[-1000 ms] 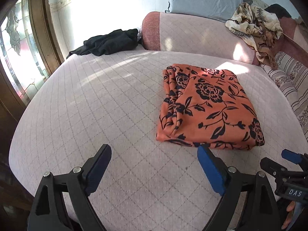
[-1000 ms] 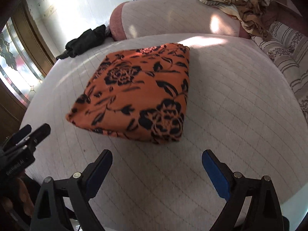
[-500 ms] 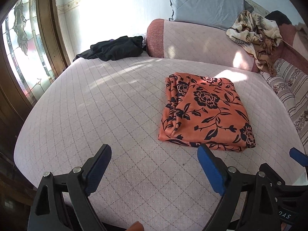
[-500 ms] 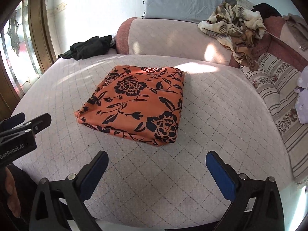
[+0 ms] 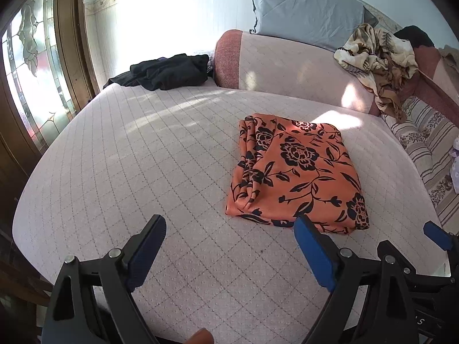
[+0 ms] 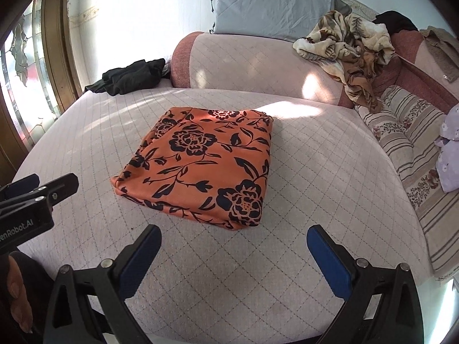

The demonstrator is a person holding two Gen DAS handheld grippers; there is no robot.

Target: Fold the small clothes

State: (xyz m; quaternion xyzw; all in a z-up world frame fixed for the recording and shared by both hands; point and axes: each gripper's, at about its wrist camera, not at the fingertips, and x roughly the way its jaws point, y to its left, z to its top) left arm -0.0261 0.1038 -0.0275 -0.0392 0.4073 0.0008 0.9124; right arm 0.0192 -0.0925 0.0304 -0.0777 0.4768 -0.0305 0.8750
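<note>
Both claws [image 5: 229,230] [image 6: 233,242] wide — above bed [image 6: 229,258]

— Colours on the folded cloth [image 6: 198,166]?
— Orange, printed with black flowers and leaves.
— The bed cover [image 6: 229,272]?
— Pale pink, stitched in a diamond grid.
— Behind it?
— A grey-blue pillow [image 6: 269,3], a black garment [image 6: 132,76], a cream-and-brown leaf-print blanket [image 6: 350,43].
— Gripper pads [image 6: 330,261]?
— Blue, on black frames.
</note>
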